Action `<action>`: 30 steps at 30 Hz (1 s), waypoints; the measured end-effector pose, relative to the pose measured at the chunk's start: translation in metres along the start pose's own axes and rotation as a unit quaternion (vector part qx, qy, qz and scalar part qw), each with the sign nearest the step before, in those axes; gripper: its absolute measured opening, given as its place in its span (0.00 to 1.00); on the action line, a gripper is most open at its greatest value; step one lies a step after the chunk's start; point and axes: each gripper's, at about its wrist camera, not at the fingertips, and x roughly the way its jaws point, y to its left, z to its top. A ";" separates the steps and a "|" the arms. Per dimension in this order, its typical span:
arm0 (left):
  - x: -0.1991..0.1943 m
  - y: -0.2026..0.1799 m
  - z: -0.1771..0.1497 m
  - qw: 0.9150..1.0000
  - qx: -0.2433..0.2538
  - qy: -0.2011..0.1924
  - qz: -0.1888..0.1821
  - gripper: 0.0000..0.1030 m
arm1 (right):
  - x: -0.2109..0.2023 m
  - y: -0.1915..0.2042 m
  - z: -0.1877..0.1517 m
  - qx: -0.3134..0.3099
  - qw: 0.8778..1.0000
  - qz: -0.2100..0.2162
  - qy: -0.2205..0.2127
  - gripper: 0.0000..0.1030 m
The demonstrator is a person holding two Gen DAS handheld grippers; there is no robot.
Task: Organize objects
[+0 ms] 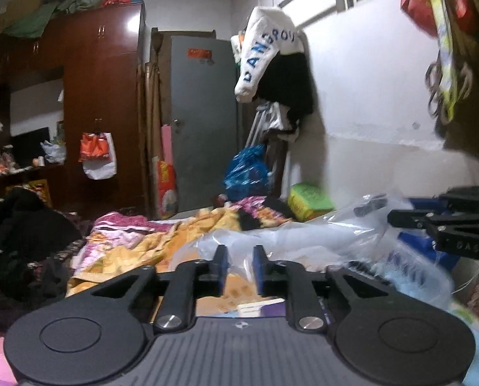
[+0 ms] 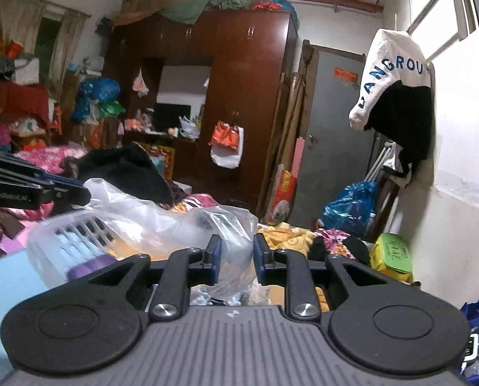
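Observation:
A crumpled clear plastic bag (image 1: 307, 238) (image 2: 181, 222) lies on the bed just ahead of both grippers. Through its film I see a translucent white slotted basket (image 2: 69, 238) and something purple (image 2: 91, 265). My left gripper (image 1: 240, 267) is open, its blue pads apart, with only bag film showing behind the gap. My right gripper (image 2: 236, 257) is open too; a fold of the bag sits in its gap and the pads do not press on it. Each gripper shows side-on in the other's view, the right one (image 1: 397, 218) and the left one (image 2: 85, 194), both over the bag.
A colourful quilt (image 1: 136, 244) covers the bed, with black clothes (image 1: 20, 225) heaped at the left. By the white wall lie a green-yellow pack (image 2: 392, 254) and a blue bag (image 2: 352, 206). Beyond stand a dark wardrobe (image 2: 239, 96) and a grey door (image 1: 204, 122).

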 end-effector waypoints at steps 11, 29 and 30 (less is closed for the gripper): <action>-0.033 0.001 -0.011 0.998 -0.021 -0.063 -0.005 1.00 | -0.017 -0.006 -0.009 0.043 0.999 -0.003 -0.011 1.00; -0.034 -0.006 -0.019 0.999 -0.011 -0.021 -0.024 1.00 | -0.024 -0.015 -0.004 0.092 0.996 0.012 0.014 1.00; -0.035 -0.008 -0.018 1.000 -0.010 -0.017 -0.024 1.00 | -0.026 -0.015 -0.004 0.093 0.996 0.011 0.015 1.00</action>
